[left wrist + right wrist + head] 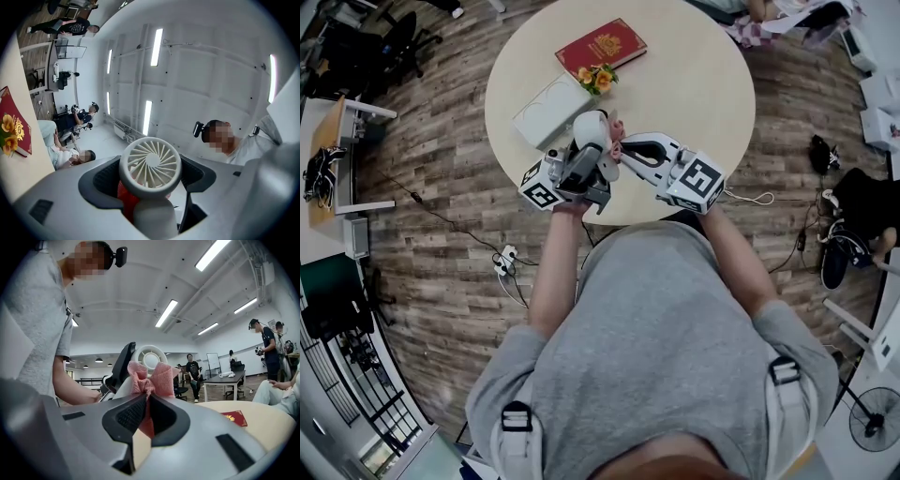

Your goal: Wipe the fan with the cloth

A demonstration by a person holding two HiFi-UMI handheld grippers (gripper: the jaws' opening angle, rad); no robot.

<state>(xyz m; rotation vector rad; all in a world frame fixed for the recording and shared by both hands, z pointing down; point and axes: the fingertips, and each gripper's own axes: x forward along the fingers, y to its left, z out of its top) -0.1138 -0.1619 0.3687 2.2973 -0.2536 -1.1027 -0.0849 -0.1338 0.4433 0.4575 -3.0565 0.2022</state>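
A small white hand fan (590,127) is held over the near edge of the round table (694,84), with my left gripper (594,169) shut on its handle. In the left gripper view the fan's round grille (150,163) stands just past the jaws, and the handle (152,218) sits between them. My right gripper (624,150) is shut on a pink cloth (616,142) that it holds against the fan. In the right gripper view the cloth (151,378) bunches out of the closed jaws, right in front of the fan head (149,357).
On the table behind the fan lie a white box (551,111), a bunch of orange flowers (595,78) and a red book (601,46). Cables and a power strip (503,262) lie on the wooden floor at the left. Other people sit and stand further off in the room.
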